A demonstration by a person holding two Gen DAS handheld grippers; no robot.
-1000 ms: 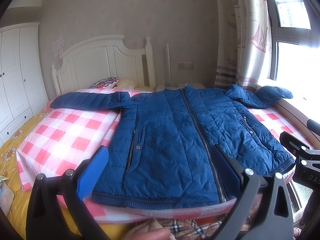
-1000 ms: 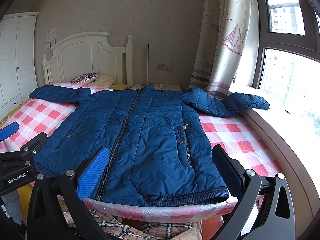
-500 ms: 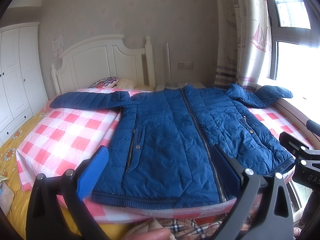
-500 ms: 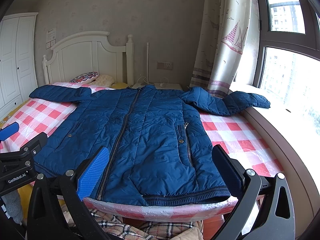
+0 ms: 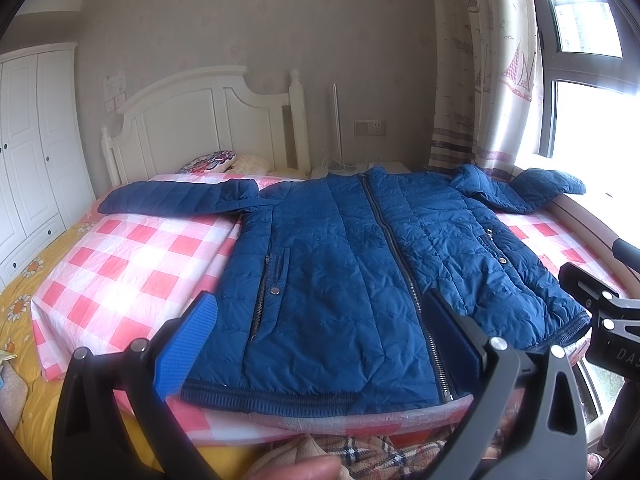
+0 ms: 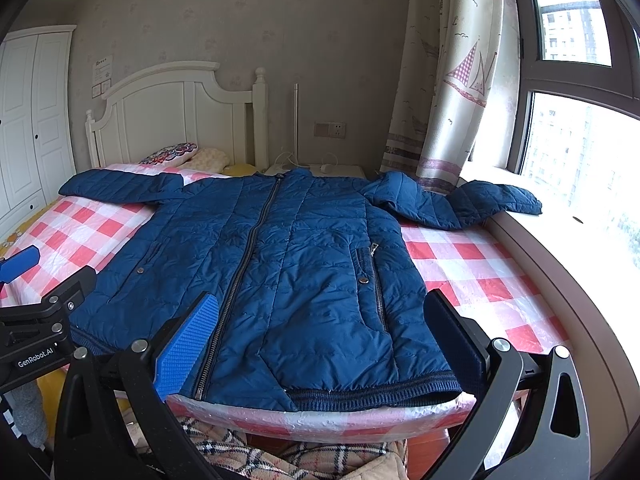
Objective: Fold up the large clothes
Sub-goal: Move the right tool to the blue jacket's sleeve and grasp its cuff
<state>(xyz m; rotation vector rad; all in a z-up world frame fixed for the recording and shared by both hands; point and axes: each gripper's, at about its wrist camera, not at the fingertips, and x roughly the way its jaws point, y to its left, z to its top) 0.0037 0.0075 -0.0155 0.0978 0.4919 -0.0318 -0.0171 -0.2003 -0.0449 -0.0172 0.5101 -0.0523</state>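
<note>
A blue quilted jacket (image 5: 352,264) lies flat and zipped on the bed, front up, hem toward me; it also shows in the right wrist view (image 6: 288,272). Its left sleeve (image 5: 180,198) stretches out to the left. Its right sleeve (image 6: 460,202) is bent and reaches the window sill. My left gripper (image 5: 320,336) is open and empty, hovering just above the hem near the bed's foot. My right gripper (image 6: 320,336) is open and empty at the hem's right part. Each gripper shows at the edge of the other's view.
A pink checked plastic sheet (image 5: 120,264) covers the bed. A white headboard (image 5: 208,120) and pillows (image 5: 212,160) are at the far end. A white wardrobe (image 5: 32,152) stands left. A window sill (image 6: 560,248) and curtain (image 6: 452,80) are right. A plaid blanket (image 6: 248,452) lies below the grippers.
Both views have shifted very slightly; the grippers stay open and the jacket has not moved.
</note>
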